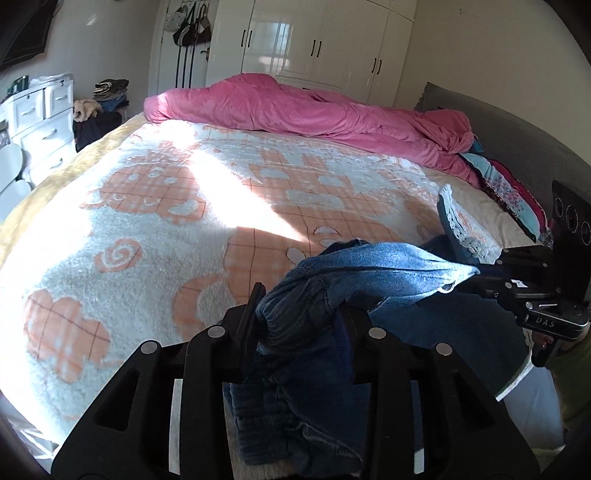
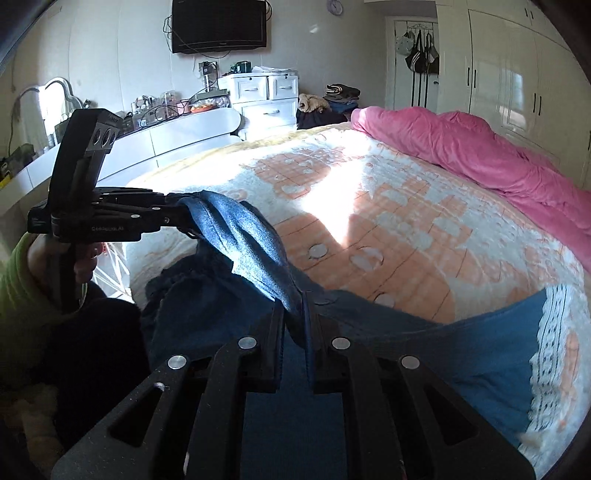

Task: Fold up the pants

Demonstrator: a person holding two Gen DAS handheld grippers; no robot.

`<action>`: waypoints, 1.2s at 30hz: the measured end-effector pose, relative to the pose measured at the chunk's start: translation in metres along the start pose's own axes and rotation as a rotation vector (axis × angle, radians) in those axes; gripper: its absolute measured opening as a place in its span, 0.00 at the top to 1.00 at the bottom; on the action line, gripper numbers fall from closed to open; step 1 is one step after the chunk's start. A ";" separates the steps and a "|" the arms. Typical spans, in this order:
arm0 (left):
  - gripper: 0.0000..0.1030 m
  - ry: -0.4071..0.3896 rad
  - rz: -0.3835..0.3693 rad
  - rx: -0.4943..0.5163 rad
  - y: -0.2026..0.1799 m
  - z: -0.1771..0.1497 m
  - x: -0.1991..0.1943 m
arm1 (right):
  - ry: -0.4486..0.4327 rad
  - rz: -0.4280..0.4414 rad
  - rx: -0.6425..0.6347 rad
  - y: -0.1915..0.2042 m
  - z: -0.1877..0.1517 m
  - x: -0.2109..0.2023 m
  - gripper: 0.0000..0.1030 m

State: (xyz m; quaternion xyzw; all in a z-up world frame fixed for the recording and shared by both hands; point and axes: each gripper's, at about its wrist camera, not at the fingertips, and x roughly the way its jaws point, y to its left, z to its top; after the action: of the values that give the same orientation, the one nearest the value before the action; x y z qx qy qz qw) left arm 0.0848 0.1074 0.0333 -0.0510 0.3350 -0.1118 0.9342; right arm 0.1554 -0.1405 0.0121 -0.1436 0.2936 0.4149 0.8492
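Both claws grip the blue denim pants (image 1: 306, 306): left claw (image 1: 301, 310) clamps a bunched edge, right claw (image 2: 293, 314) pinches a thin fold, apparently lifting them to spread over the peach-and-white patterned bed blanket (image 1: 147, 206) beyond.

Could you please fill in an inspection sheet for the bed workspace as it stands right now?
Surface: bed with a white and orange patterned blanket, sunlit patch across the middle.
Job's things: blue denim pants, lifted at the near edge and stretched between both grippers; lace-trimmed leg end lying on the blanket.
Clutter: pink duvet bunched along the far side; patterned pillows by the headboard.
Grippers: left gripper shut on bunched denim; right gripper shut on a thin fold.
Cables: wires hanging below the wall TV and on the dresser.
Surroundings: white wardrobe, drawer unit, clothes pile, bags hung on the door.
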 end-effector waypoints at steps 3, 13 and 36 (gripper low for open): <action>0.67 0.013 0.002 -0.017 0.001 -0.014 -0.008 | 0.008 0.037 0.029 0.015 -0.016 -0.006 0.92; 0.65 0.076 -0.004 -0.065 0.006 -0.045 -0.012 | 0.067 0.088 0.033 0.049 -0.044 -0.005 0.92; 0.44 0.180 0.098 -0.122 0.020 -0.083 -0.040 | 0.205 0.125 0.021 0.078 -0.080 0.032 0.87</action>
State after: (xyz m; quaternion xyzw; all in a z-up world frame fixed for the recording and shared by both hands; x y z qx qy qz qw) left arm 0.0052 0.1344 -0.0099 -0.0814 0.4256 -0.0496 0.8999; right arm 0.0790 -0.1120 -0.0704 -0.1581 0.3917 0.4470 0.7885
